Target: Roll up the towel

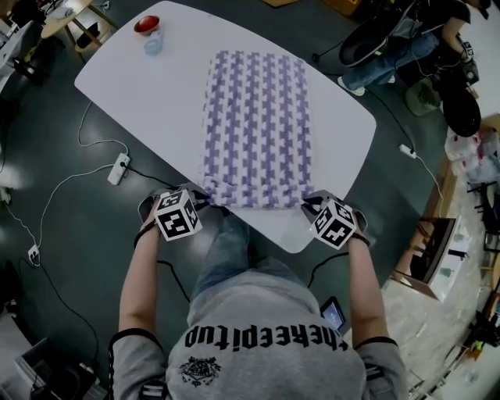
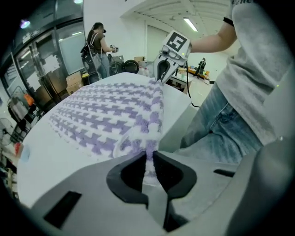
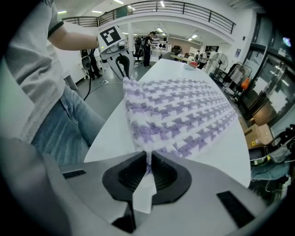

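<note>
Towel point(image 1: 258, 129) lies flat and lengthwise on the white tabletop point(image 1: 156, 86), purple-and-white pattern; its near edge sits at the tabletop's near rim, close to me. My left tongs point(image 2: 148, 159) are clamped on the near left corner, with cloth pinched between the pads; my right tongs point(image 3: 148, 163) are clamped on the near right corner the same way.

Risks, as I judge them: each grip takes only a thin bit of corner, so a tug could pull it free; if one hand leads, the roll starts skewed; the near edge between the grips is unsupported, so the first turn may go loose.

Both tongs point steeply down; the rest of the towel stretches away beyond them. Red bowl point(image 1: 146, 24) sits at the far corner, well apart.
</note>
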Demonstrator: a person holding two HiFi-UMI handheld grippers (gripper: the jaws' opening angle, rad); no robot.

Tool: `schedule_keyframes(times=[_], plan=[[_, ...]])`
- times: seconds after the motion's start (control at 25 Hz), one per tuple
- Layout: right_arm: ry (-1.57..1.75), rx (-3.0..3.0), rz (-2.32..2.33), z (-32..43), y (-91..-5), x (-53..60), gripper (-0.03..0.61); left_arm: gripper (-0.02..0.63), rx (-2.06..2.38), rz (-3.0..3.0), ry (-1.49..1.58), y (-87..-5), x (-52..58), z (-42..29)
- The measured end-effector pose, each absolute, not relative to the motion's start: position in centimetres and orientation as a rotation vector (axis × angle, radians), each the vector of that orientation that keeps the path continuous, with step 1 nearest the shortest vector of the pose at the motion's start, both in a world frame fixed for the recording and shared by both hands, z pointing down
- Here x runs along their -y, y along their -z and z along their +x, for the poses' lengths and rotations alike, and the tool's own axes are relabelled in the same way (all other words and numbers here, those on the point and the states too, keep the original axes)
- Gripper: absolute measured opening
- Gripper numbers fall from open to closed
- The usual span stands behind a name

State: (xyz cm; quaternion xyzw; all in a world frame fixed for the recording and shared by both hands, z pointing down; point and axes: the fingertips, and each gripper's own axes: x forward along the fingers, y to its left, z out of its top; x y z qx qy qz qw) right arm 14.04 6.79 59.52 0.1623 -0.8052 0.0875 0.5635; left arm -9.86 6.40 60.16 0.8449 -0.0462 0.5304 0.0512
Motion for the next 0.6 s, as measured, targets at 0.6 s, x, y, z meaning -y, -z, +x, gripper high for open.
schedule_keyframes(times=[0.6], plan=[[-0.021, 1.803, 0.541, 14.0, -60.2, -1.8, 0.021, 0.048, 0.31, 2.599, -1.716, -61.2, -1.5, -10.1]])
